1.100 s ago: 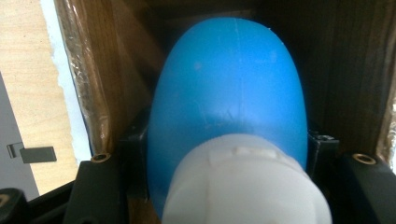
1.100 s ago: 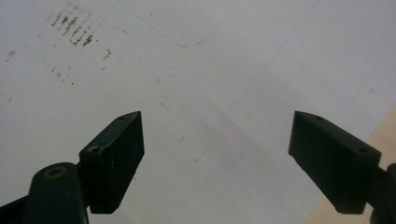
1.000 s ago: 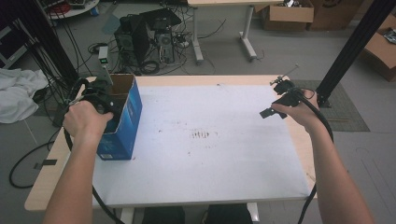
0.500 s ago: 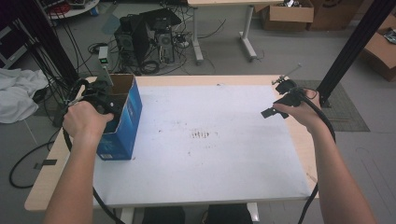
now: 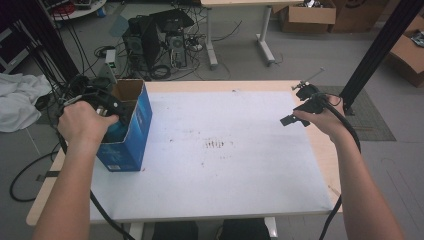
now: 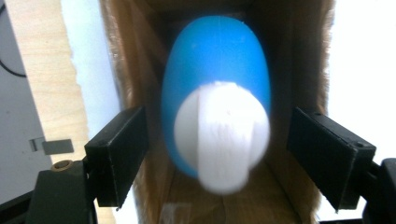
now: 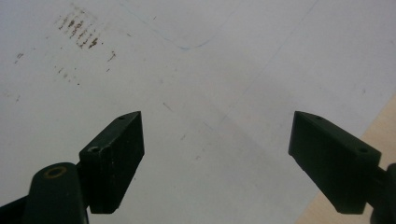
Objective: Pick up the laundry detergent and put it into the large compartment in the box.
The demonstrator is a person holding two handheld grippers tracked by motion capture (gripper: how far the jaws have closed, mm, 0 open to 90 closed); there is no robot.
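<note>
At nine o'clock on the tabletop (image 5: 225, 165): box (image 5: 131, 135), upright to receive bulb (image 6: 215, 116); left gripper (image 6: 217, 154) jaws just opening, clear of it; right gripper (image 7: 217, 154) wide, empty.

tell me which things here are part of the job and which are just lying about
In the job:
- blue egg-shaped thing with a white cap, loose between the open left tool, whose jaws have just been opening
- box it sits in

Lying about:
- right tool, open over the table, holding nothing
- computer and cables on the floor
- white cloth
</note>
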